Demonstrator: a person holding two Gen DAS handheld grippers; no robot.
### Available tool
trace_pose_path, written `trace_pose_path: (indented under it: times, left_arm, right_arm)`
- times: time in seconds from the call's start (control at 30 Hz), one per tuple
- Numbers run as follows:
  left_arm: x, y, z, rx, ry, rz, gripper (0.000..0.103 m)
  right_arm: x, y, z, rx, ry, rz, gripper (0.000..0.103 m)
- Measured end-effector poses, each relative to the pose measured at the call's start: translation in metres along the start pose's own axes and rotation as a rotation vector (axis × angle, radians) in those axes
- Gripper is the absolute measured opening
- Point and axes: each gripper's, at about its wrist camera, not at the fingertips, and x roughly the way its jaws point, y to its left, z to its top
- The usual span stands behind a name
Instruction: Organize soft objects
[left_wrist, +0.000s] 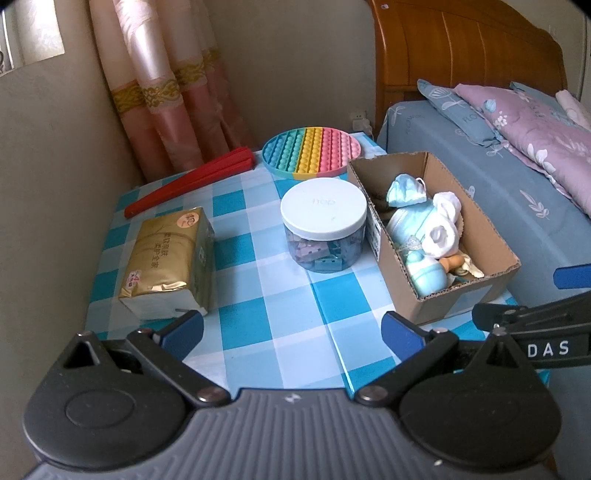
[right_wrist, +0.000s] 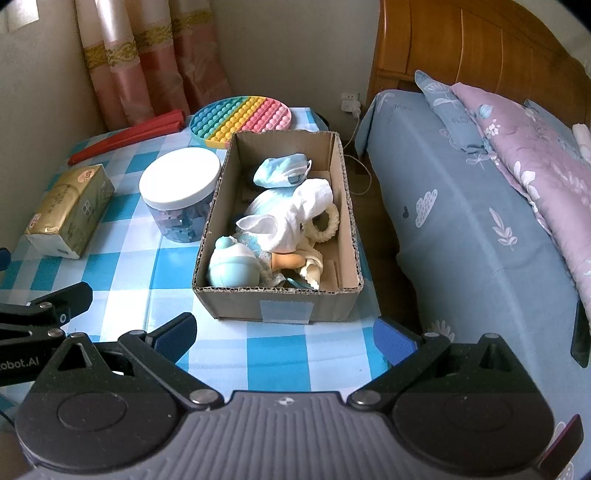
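Both grippers empty, jaws spread wide: left gripper (left_wrist: 291, 328) low over near edge of table (left_wrist: 258, 295), right gripper (right_wrist: 284, 334) just short of box (right_wrist: 273, 306). Box on table's right side, beside bed (right_wrist: 461, 229), already packed: mask (right_wrist: 282, 171), white cloth (right_wrist: 295, 214), ring (right_wrist: 325, 223), blue toy (right_wrist: 232, 269). Looks mostly done. Still outside box: tissue pack (left_wrist: 168, 264) at left, possibly last soft item; pop mat (left_wrist: 312, 153) at back. Jar (left_wrist: 323, 229) and red fan (left_wrist: 192, 181) look hard, likely stay put.
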Motion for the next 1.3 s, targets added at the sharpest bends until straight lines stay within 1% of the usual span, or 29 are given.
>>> trace_pose_path:
  times: [1.3]
  left_arm:
    - [-0.0026,-0.0007,0.0004,-0.004,0.000,0.014,0.102]
  right_arm:
    - [-0.0017,0.0003,0.0001,-0.006,-0.002,0.002,0.103]
